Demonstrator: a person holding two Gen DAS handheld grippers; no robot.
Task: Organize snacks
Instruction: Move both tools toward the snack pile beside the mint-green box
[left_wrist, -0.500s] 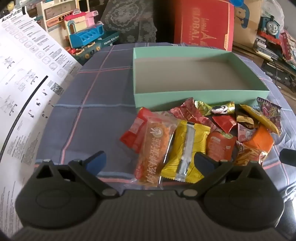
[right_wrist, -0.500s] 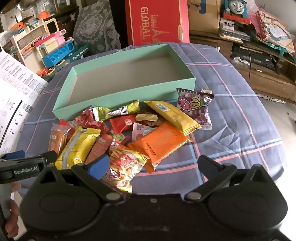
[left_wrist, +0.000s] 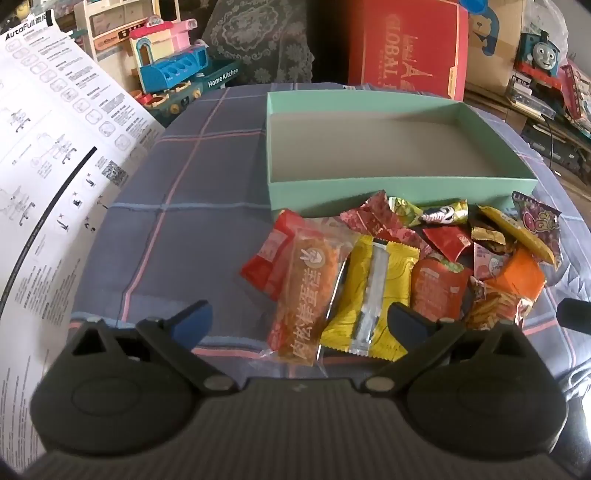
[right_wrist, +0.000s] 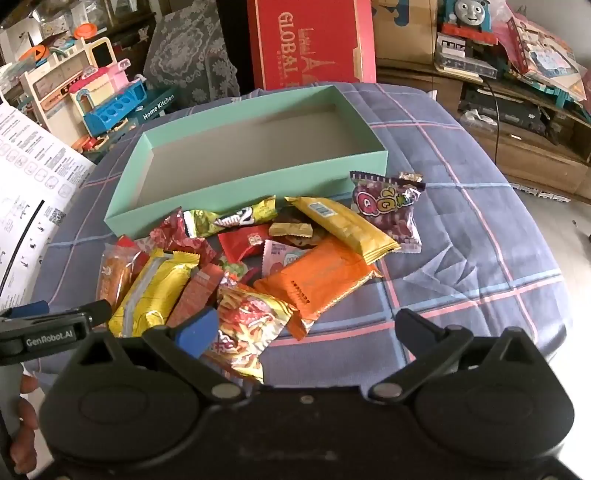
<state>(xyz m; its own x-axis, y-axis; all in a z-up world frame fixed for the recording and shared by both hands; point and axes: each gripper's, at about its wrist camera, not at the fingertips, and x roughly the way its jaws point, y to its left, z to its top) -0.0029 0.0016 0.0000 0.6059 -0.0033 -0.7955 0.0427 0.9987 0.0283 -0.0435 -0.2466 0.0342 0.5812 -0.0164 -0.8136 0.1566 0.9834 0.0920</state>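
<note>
A pile of several snack packets lies on the plaid cloth in front of an empty mint-green box (left_wrist: 399, 190) (right_wrist: 236, 192). Nearest my left gripper (left_wrist: 299, 325) are a clear-wrapped orange cake packet (left_wrist: 306, 284) and a yellow packet (left_wrist: 373, 291). My left gripper is open and empty, just short of them. My right gripper (right_wrist: 306, 332) is open and empty above the near edge of the pile, by a noodle-snack packet (right_wrist: 247, 328) and an orange packet (right_wrist: 317, 277). A purple candy bag (right_wrist: 388, 210) lies at the pile's right.
A white instruction sheet (left_wrist: 44, 177) leans at the left. Toy kitchen sets (left_wrist: 173, 74), a red carton (left_wrist: 406, 48) and a train toy (right_wrist: 465, 14) stand behind the table. My left gripper also shows in the right wrist view (right_wrist: 55, 328). The cloth's edge falls off at right.
</note>
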